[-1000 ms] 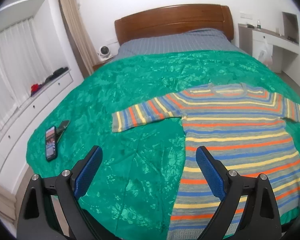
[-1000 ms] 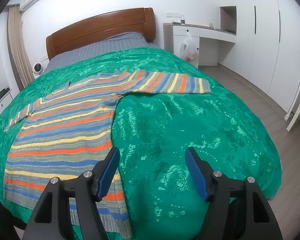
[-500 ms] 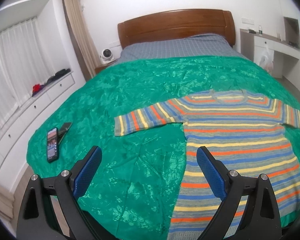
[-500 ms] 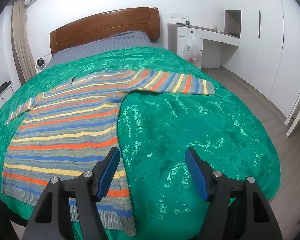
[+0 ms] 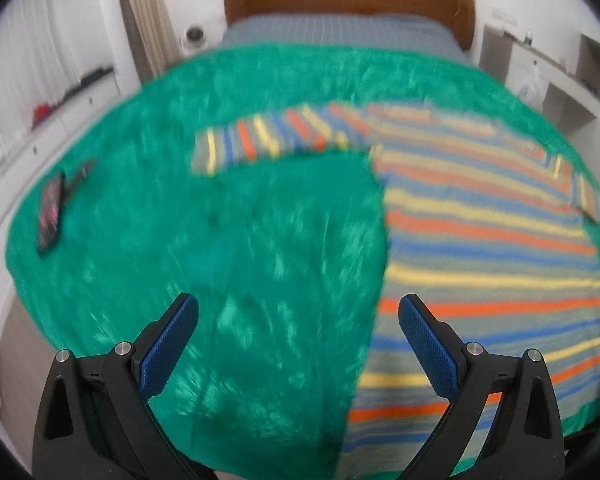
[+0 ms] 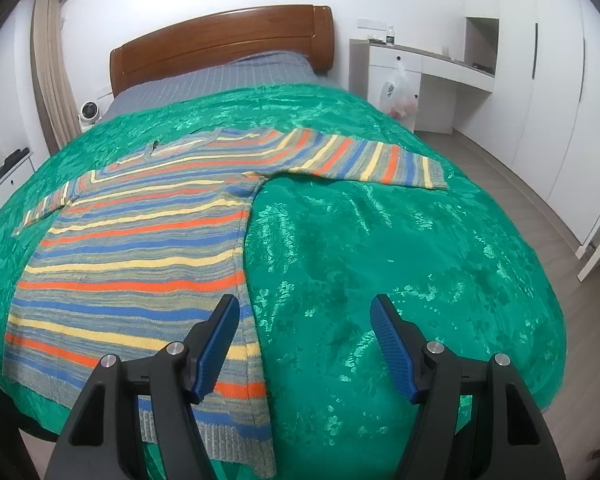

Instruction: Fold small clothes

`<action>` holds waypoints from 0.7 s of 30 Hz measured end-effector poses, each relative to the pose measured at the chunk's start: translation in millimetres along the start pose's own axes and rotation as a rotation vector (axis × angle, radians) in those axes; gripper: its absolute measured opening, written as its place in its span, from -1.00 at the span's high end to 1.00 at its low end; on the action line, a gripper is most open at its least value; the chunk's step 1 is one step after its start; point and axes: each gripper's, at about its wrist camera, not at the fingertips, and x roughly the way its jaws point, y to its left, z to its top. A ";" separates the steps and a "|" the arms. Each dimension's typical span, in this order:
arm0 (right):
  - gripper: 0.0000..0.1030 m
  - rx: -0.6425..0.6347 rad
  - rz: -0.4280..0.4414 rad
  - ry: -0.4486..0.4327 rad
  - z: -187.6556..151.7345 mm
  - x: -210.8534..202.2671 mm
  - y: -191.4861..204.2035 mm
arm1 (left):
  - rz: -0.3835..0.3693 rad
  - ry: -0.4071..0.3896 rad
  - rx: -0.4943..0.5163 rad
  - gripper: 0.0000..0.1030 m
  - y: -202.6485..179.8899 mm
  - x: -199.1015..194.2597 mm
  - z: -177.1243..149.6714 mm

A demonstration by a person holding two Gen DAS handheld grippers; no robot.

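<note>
A striped sweater (image 6: 140, 248) lies flat on the green bedspread (image 6: 380, 248) — sleeves spread, one reaching right. The right gripper (image 6: 304, 312) hangs above the sweater's near right edge, jaws apart and empty.

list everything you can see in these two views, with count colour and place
striped sweater: 1, grey with orange, yellow and blue stripes, spread flat on the bedspread with both sleeves out
bedspread: 1, shiny green, covers most of the bed
sheet: 1, grey, at the head of the bed
headboard: 1, brown wood, against the far wall
phone: 1, dark, near the bedspread's left edge
fan-like device: 1, white, beside the bed by the curtain
curtain: 1, beige, left of the headboard
desk: 1, white, right of the bed
plastic bag: 1, whitish, hanging at the desk
wardrobe: 1, white, right wall
left hand-held gripper: 1, black with blue pads, open above the bedspread
right hand-held gripper: 1, black with blue pads, open above the sweater's hem edge
</note>
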 end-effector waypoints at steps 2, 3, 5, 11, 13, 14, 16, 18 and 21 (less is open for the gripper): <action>-0.34 0.003 0.015 0.022 -0.3 5.3 -3.0 | 0.019 0.041 0.015 -0.95 -0.5 18.1 -12.9; -0.34 0.008 0.036 0.041 1.1 9.8 -6.5 | 0.031 0.054 0.024 -0.95 -0.8 24.9 -19.9; -0.34 0.033 0.069 0.064 9.1 17.3 -18.5 | 0.022 0.055 0.017 -0.95 0.9 25.6 -25.4; -0.34 0.274 0.186 0.046 78.3 52.3 -110.2 | -0.040 -0.033 -0.025 -0.96 8.1 15.1 -7.2; -0.34 0.395 0.210 0.070 103.1 80.9 -153.3 | -0.051 -0.029 -0.029 -0.96 10.8 25.6 2.3; -0.34 0.435 0.217 0.088 110.0 93.3 -168.0 | -0.047 -0.025 -0.036 -0.96 12.1 31.5 5.2; -0.33 0.532 0.254 0.152 123.3 129.1 -199.9 | -0.037 -0.009 -0.062 -0.96 16.1 43.7 6.0; -0.33 0.588 0.258 0.191 130.0 152.7 -218.3 | -0.035 0.011 -0.083 -0.96 19.5 53.7 2.4; -0.27 0.661 0.279 0.233 132.4 182.6 -238.6 | -0.020 0.021 -0.084 -0.96 20.6 61.8 -4.2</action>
